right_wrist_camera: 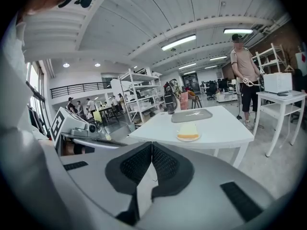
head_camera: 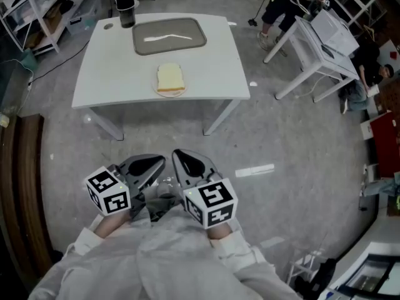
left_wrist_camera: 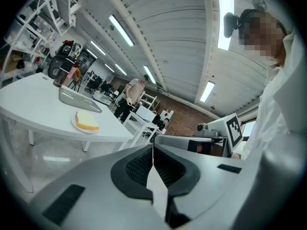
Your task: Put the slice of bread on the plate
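Floor (head_camera: 294, 142) lies open between the operator and the white table (head_camera: 212, 74), with a wide bare stretch on the near side. The table's front edge and both front corners are unobstructed. A second white table (head_camera: 312, 49) stands off to the right, with a person (head_camera: 284, 5) beside it, well apart from the first.

The left gripper (head_camera: 150, 165) and right gripper (head_camera: 189, 163) are held side by side close to the operator's chest, well short of the table. Each has its jaws pressed together with nothing between them.

On the table a grey tray (head_camera: 139, 42) sits toward the far edge and a dark appliance (head_camera: 125, 5) at the far left corner. The slice of bread (head_camera: 170, 78) lies flat on the small round plate (head_camera: 170, 94), near the middle of the front edge and apart from the tray. The slice is pale and squarish with a browner crust, and covers most of the plate.
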Motion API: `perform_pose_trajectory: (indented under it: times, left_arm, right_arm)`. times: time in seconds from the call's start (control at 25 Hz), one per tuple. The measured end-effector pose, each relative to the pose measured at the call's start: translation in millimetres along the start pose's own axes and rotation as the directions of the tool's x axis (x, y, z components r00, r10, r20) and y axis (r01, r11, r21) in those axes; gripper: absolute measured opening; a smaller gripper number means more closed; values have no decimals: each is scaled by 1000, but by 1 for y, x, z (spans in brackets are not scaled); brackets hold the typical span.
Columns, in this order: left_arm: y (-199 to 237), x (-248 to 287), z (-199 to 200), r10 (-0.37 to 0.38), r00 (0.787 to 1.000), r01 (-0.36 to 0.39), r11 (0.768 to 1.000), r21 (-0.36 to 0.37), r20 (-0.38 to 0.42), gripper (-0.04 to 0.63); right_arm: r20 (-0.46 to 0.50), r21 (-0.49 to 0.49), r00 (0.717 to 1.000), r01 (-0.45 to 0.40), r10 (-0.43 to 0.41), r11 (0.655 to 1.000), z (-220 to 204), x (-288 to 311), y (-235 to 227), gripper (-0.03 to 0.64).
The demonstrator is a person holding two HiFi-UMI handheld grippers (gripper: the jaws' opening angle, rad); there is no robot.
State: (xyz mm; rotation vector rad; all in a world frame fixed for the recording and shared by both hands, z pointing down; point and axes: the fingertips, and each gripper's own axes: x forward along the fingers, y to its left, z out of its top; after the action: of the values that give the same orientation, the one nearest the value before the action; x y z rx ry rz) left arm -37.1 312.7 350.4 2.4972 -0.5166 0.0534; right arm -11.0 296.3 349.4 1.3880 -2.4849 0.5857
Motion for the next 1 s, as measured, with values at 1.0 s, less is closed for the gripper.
perform_pose_trajectory:
  times: [1.0]
  left_arm:
    - [156,86,88,84,996,-84,996,-42,-4,12]
  right_arm:
    - [-49,18,995,-88,88,996,74,152,-113,15]
